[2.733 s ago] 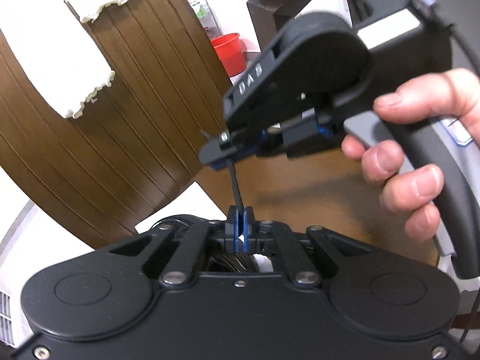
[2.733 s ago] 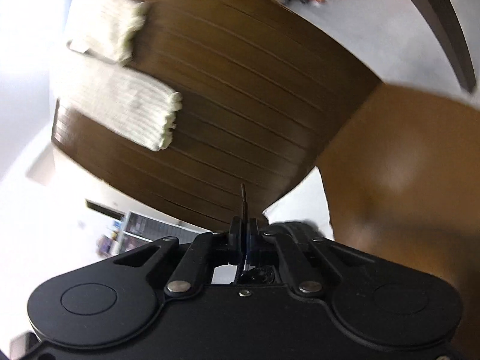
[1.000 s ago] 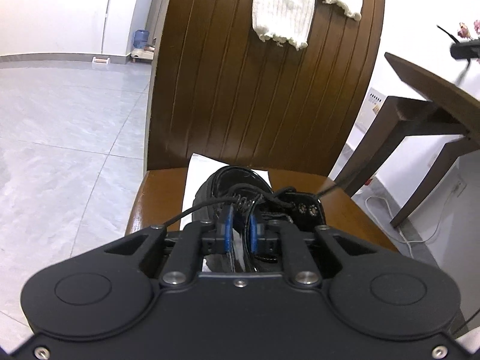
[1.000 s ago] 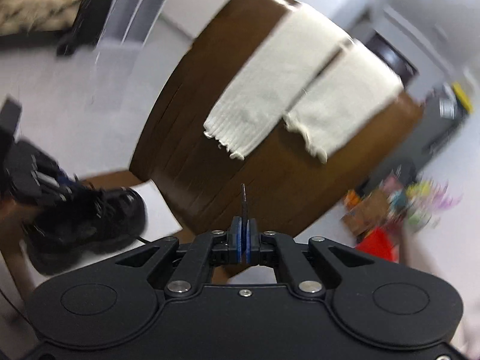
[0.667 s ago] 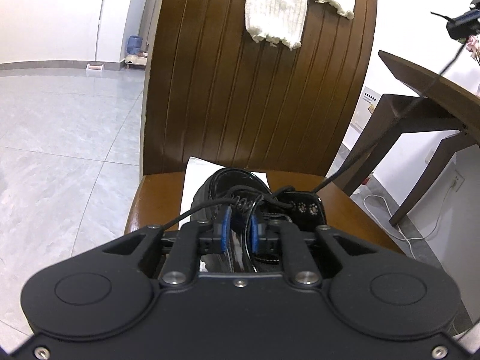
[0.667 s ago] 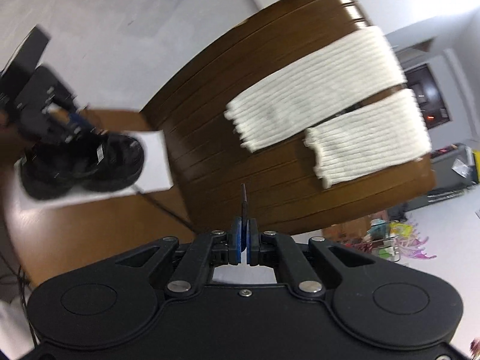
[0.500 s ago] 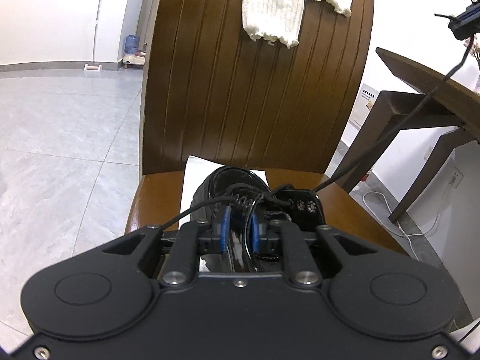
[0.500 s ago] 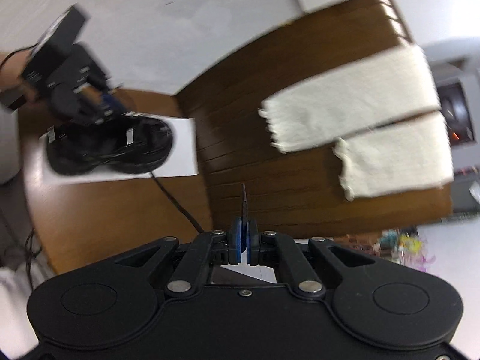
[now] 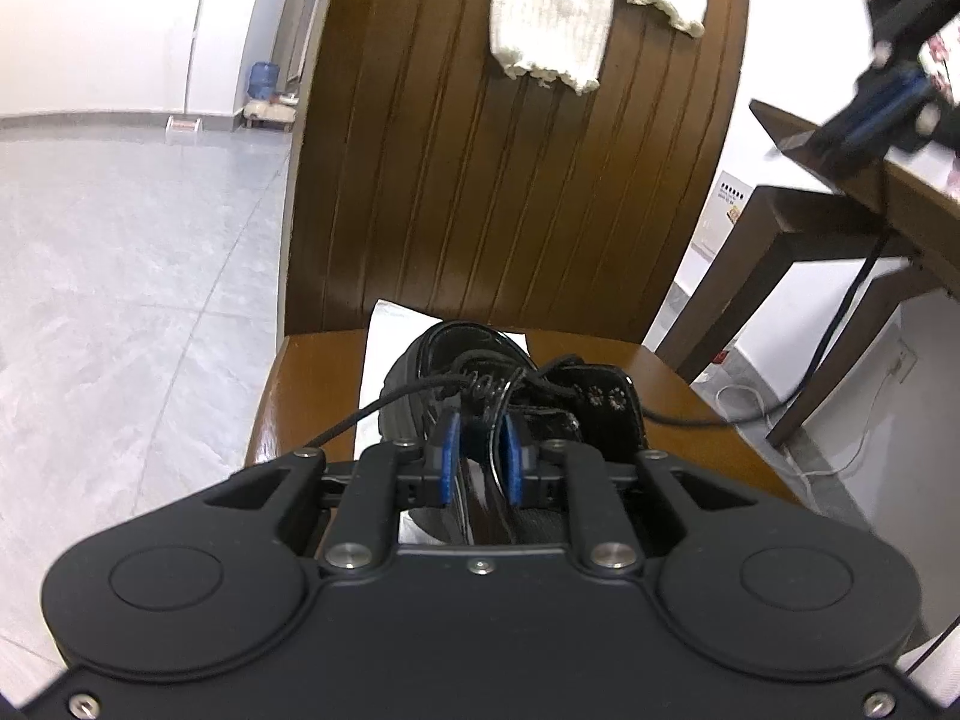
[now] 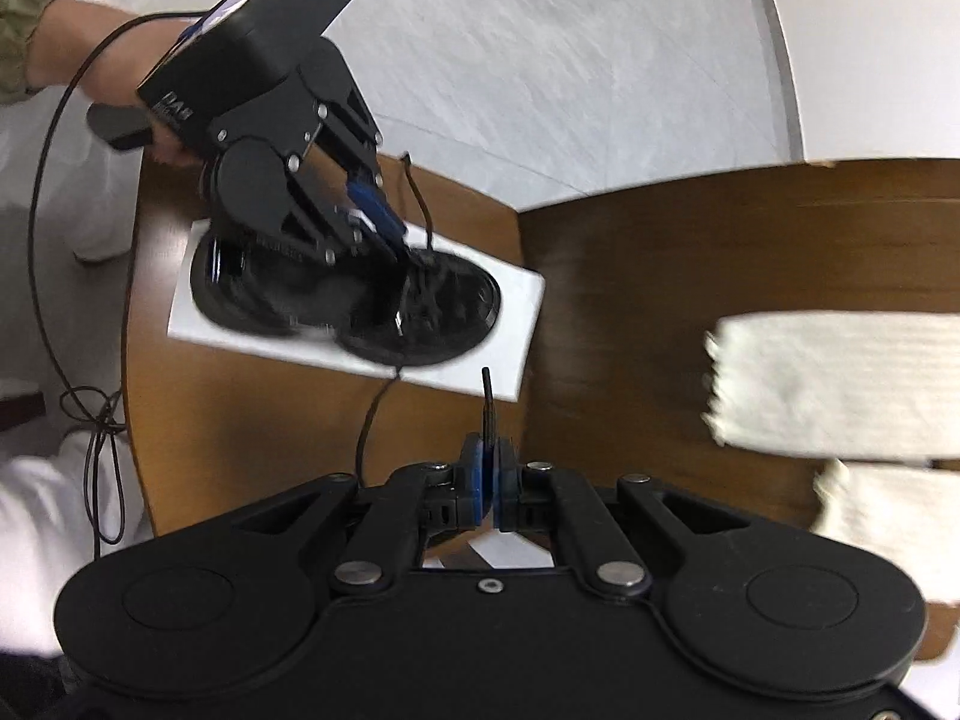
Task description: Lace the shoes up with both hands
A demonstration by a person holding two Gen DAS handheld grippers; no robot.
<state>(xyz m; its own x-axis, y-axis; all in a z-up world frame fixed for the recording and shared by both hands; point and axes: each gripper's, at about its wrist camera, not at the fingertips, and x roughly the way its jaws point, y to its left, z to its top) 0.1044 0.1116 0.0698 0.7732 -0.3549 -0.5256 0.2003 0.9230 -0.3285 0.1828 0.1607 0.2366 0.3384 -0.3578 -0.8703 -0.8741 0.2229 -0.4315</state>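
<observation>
Right gripper (image 10: pixel 487 468), low centre of its frame, is clenched on the lace tip (image 10: pixel 487 396); since a second ago it has swung down, so the shoe (image 10: pixel 372 300) fills the upper left. Left gripper (image 9: pixel 477 462) straddles the shoe's tongue area with pads slightly parted; jaws have been easing apart, and contact cannot be told. The shoe rests on white paper (image 10: pixel 516 324) on the chair seat (image 10: pixel 252 432). Judgement: the lace is drawn through; next eyelet follows.
</observation>
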